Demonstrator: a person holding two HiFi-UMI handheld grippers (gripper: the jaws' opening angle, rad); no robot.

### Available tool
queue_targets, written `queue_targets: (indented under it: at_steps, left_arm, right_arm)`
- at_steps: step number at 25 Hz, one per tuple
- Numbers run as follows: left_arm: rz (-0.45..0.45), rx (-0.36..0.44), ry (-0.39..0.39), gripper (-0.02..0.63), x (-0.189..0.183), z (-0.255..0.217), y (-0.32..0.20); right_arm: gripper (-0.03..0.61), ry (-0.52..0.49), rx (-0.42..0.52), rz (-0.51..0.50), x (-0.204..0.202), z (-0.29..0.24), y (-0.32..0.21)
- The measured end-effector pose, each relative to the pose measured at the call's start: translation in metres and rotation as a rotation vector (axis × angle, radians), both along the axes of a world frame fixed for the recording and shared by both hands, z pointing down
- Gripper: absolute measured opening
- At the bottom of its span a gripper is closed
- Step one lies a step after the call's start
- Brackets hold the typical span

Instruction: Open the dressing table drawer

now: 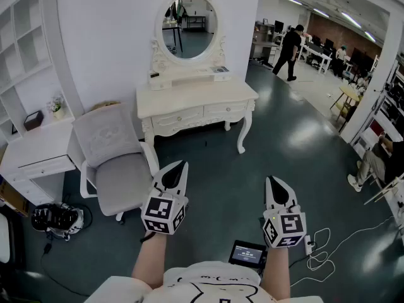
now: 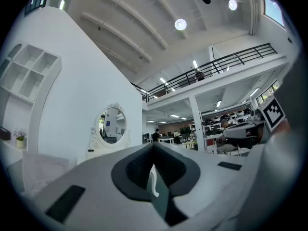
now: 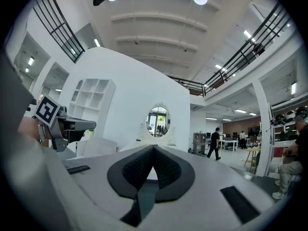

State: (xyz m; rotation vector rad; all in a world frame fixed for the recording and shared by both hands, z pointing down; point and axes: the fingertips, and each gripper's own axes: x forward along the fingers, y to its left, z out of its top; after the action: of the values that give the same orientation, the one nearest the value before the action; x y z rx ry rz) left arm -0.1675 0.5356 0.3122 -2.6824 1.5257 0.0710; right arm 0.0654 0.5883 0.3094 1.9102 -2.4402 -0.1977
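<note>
The white dressing table (image 1: 197, 98) stands against the far wall with an oval mirror (image 1: 189, 24) on top. Its two front drawers, the left drawer (image 1: 180, 117) and the right drawer (image 1: 225, 110), sit flush in the front. My left gripper (image 1: 182, 165) and right gripper (image 1: 273, 180) are held level over the dark floor, well short of the table, both shut and empty. In the left gripper view the left gripper (image 2: 153, 145) points a little right of the mirror (image 2: 113, 125). In the right gripper view the right gripper (image 3: 154, 147) points just below the mirror (image 3: 158, 121).
A grey padded chair (image 1: 118, 164) stands left of the table, beside a white desk (image 1: 38, 151) and shelf unit. A black object (image 1: 57, 218), a small screen device (image 1: 247, 254) and white cables (image 1: 323, 245) lie on the floor. A person (image 1: 290, 48) walks far behind.
</note>
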Motion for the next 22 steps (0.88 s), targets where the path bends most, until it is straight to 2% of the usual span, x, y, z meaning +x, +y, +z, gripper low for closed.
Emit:
queue_targets:
  at_steps: [14,22]
  left_arm:
    - [-0.057,0.007,0.026,0.008,0.054,0.006,-0.014]
    - [-0.052,0.008,0.023,0.008,0.063,0.011,-0.036]
  right_arm:
    - [0.014,-0.010,-0.008,-0.077,0.054,0.006,-0.029]
    - [0.014,-0.019,-0.029,-0.093,0.053,0.019,-0.054]
